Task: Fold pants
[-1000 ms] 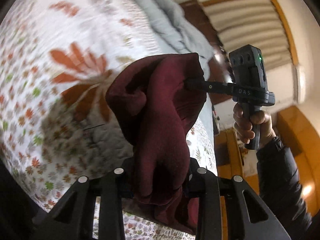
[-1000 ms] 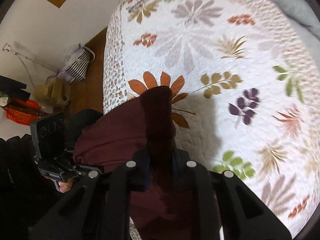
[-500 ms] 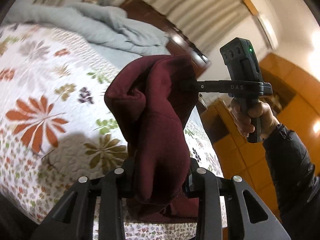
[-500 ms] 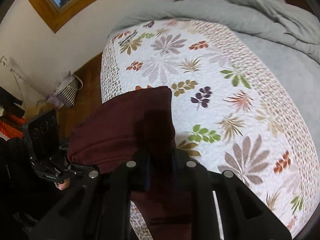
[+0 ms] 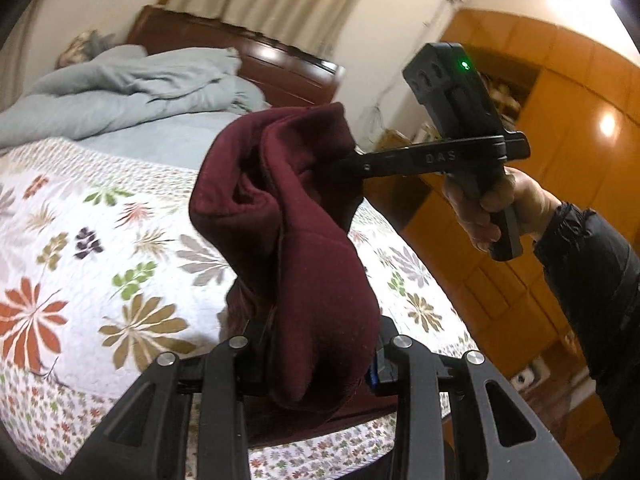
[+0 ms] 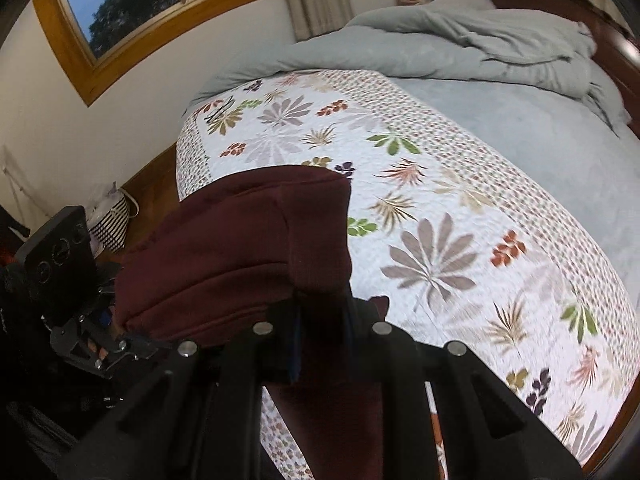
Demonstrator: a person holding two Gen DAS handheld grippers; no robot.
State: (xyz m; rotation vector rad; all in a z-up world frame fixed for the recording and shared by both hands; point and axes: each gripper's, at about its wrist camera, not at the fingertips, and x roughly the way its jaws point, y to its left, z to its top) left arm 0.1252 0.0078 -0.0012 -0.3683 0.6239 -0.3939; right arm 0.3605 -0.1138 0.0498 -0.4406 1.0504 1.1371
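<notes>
The dark maroon pants [image 5: 296, 240] hang in the air above the bed, held by both grippers. My left gripper [image 5: 320, 340] is shut on one end of the cloth, which drapes over its fingers. My right gripper [image 6: 320, 320] is shut on the other end; in the left wrist view its fingers [image 5: 356, 166] bite into the cloth at upper right. The pants [image 6: 240, 256] span between the two grippers, and the left gripper [image 6: 116, 340] shows at the lower left of the right wrist view. Both sets of fingertips are hidden by fabric.
Below lies a bed with a white leaf-patterned quilt [image 6: 420, 208] and a rumpled grey duvet [image 6: 480, 40] by the dark wooden headboard [image 5: 248, 56]. Orange wooden cabinets [image 5: 560, 140] stand to the right. A striped bag [image 6: 112, 228] sits on the floor under a window [image 6: 132, 4].
Both grippers have lifted and tilted upward with the pants; the views swung from looking down at the quilt to looking across the bed toward the headboard.
</notes>
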